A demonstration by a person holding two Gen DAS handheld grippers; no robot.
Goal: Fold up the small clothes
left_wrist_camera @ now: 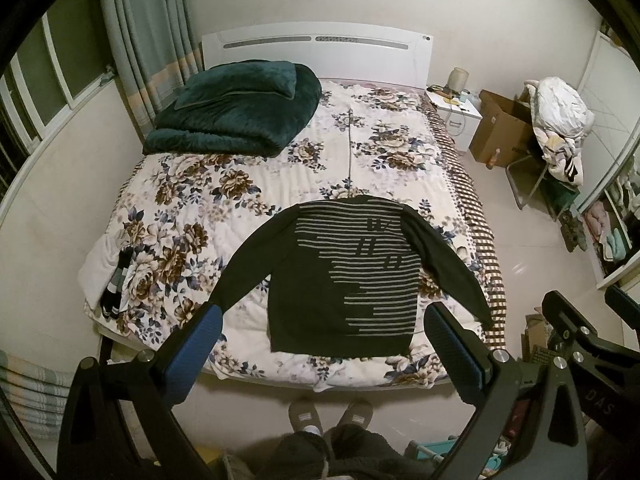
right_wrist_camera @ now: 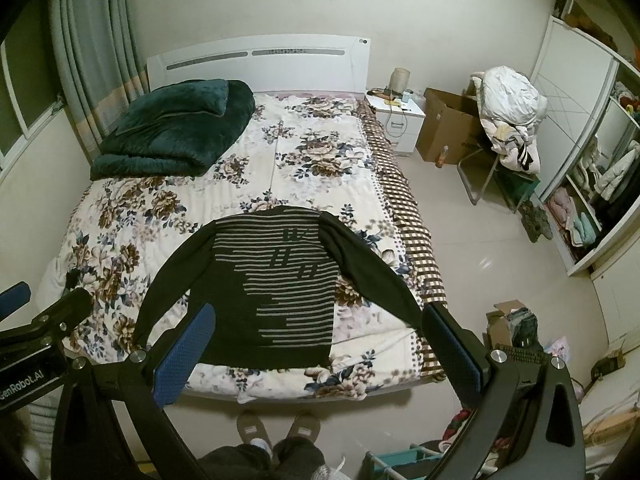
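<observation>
Sweater: a dark striped long-sleeved sweater (left_wrist_camera: 344,276) lies flat, front up, on the floral bedspread (left_wrist_camera: 248,168), sleeves angled out toward 7 and 5 o'clock, apparently spread ready for folding.
Left tool (left_wrist_camera: 322,326): spread wide, holding nothing, above the hem.
Right tool (right_wrist_camera: 318,328): also spread and empty; sweater at 12 o'clock.
Elsewhere: green blanket (left_wrist_camera: 236,108) at 11 o'clock.

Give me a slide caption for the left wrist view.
Open left gripper above a dark striped sweater spread flat on the floral bed, sleeves out.

Folded green blanket (left_wrist_camera: 236,108) on floral bedspread (left_wrist_camera: 392,152); cardboard box (left_wrist_camera: 502,128) beside nightstand (left_wrist_camera: 456,114).
</observation>
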